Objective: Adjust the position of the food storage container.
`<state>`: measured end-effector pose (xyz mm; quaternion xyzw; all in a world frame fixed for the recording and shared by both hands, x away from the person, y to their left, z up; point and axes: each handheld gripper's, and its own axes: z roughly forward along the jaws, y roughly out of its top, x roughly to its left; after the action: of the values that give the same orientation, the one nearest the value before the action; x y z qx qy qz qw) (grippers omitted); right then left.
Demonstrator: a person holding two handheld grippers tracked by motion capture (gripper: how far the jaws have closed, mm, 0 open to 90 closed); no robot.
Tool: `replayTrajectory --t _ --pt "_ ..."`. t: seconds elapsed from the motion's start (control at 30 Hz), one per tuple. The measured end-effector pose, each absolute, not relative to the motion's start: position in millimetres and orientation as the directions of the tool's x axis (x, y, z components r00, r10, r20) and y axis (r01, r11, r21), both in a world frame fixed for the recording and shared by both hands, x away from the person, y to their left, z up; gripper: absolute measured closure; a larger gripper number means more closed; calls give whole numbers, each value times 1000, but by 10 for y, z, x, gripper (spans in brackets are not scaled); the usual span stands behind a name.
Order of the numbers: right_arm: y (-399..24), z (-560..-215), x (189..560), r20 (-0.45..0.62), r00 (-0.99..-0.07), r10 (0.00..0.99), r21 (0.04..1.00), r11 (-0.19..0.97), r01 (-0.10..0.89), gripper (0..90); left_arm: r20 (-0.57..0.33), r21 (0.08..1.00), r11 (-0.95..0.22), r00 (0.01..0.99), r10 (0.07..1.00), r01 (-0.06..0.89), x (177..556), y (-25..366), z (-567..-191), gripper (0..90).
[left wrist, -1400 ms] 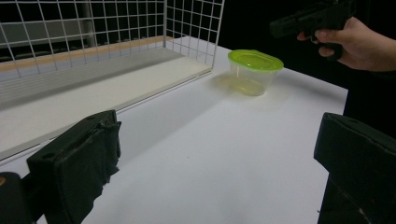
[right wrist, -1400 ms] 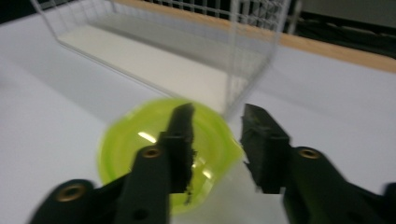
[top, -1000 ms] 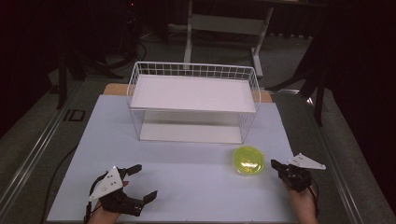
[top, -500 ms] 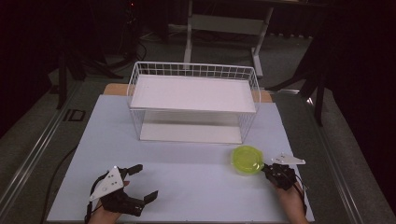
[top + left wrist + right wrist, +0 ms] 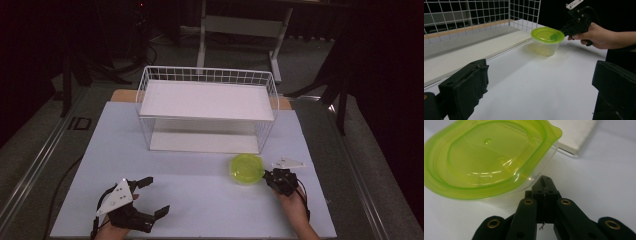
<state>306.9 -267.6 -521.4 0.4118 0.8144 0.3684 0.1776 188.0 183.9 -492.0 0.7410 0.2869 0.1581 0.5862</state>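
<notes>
Container: clear tub (image 5: 246, 168) with a green lid (image 5: 486, 157), upright on the worktop (image 5: 200, 200), right of centre, just in front of the wire basket's right front corner.
Container axis: lid faces straight up; outline near round in the high view, so no long axis can be told; a small lip of the lid juts out at one corner in the right gripper view.
Right gripper (image 5: 274, 178): jaws closed, pads together, nothing between them; tips just beside the tub's wall below the lid rim; contact cannot be told.
Left gripper (image 5: 154, 197): jaws open wide, empty, near the front left of the worktop, well apart from the tub.
Wire basket (image 5: 207, 112): white, two tiers, at the rear centre of the worktop.
Open room: bare worktop between the two grippers and in front of the basket.
Edges: right gripper near the worktop's right edge; left gripper close to the front edge.
</notes>
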Motion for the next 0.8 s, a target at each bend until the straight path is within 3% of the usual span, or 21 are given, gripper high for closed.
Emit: replayTrajectory --t 0.3,0.8 --pt "-2411 -5188 3111 44 -633 773 757 388 526 900 -102 959 -151 787 609 241 1872 1842 -4917 14" --pt "-2457 -5271 3097 43 -621 783 735 396 550 900 -99 960 -150 786 610 238 1878 1846 -4914 14"
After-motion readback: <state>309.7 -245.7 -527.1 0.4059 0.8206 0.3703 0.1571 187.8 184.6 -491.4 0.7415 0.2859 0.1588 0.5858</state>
